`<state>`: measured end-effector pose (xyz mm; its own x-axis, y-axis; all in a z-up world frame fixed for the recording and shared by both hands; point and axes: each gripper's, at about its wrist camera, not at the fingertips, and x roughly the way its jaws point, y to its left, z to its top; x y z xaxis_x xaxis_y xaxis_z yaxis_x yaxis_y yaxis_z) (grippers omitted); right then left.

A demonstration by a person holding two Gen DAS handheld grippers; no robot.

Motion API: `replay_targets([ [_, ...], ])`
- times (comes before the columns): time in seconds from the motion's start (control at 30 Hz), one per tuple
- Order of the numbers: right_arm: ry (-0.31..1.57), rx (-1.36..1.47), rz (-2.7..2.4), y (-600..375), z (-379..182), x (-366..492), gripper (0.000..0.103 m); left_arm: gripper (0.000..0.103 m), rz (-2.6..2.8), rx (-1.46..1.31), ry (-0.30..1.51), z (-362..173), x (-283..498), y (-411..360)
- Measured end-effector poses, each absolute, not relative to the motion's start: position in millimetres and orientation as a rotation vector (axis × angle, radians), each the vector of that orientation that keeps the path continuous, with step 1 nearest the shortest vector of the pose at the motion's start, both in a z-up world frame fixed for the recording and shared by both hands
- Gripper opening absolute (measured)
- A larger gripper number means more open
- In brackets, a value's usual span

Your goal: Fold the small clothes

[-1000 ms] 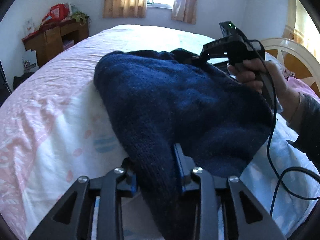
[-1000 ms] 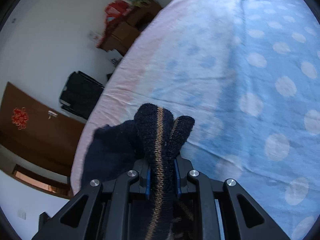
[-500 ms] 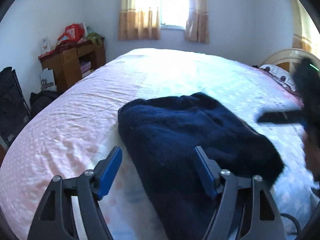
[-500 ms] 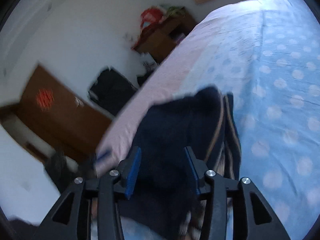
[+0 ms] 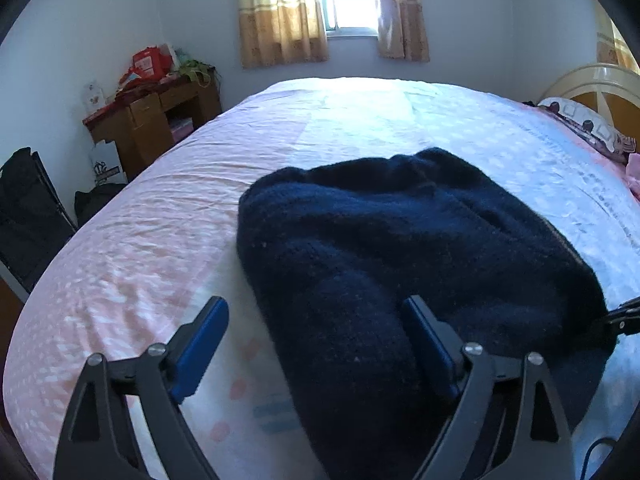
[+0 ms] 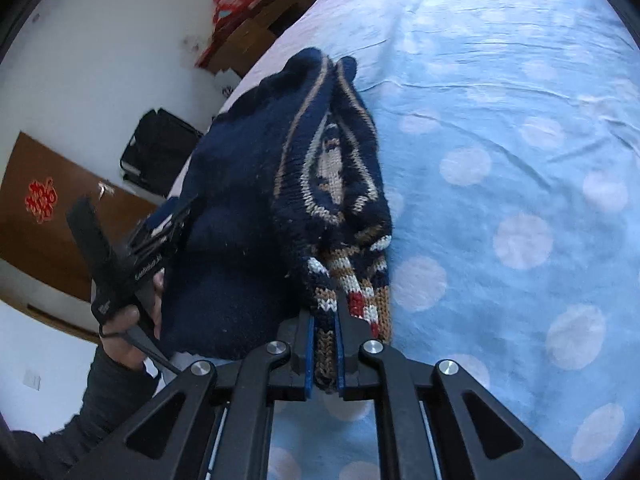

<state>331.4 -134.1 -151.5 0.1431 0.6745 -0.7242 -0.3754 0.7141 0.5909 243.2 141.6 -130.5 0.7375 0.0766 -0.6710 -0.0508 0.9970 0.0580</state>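
Gripping the striped hem of the sweater [image 6: 288,184], right tool [image 6: 325,344] is clenched, knit pinched between its blue pads. Left tool [image 5: 316,344] is released, jaws wide, straddling the near edge of the sweater without touching it as far as the view shows.

Progress: sweater lies on the bed [image 5: 360,120] as a doubled, rounded bundle, so at least one fold looks done. Edges uneven, hem ends bunched at the right tool; squaring up, a further fold and letting go of the hem appear left.

Materials: thick navy knit, coarse ribbing, fuzzy surface with lint specks; tan, white and red striping at hem and an inner patterned panel. Soft, springy, likely to slump open if let go. Bed sheet is thin cotton, lightly creased, pink on one side, blue with pale dots on the other.
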Motion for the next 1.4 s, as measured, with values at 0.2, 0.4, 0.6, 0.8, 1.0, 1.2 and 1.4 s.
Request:
replay_targets([
  [0.2,1.112,0.298,0.736,-138,-139,310,0.012,0.095,0.11,0.07,0.709,-116,219,139],
  [0.4,0.955,0.217,0.603,-147,-95,268,0.05,0.096,0.089,0.033,0.627,-82,180,139],
  [0.6,0.788,0.075,0.522,-141,-49,218,0.051,0.099,0.044,0.006,0.561,-54,149,131],
  [0.8,0.657,0.023,0.492,-135,-11,181,0.063,0.101,0.012,0.02,0.511,-39,131,122],
  [1.0,0.62,0.019,0.48,-132,2,168,0.064,0.101,-0.003,0.024,0.498,-37,126,115],
  [1.2,0.611,0.012,0.464,-130,5,160,0.064,0.101,-0.007,0.015,0.489,-38,122,114],
  [1.4,0.6,-0.007,0.467,-126,4,153,0.064,0.101,-0.003,0.008,0.485,-38,121,115],
])
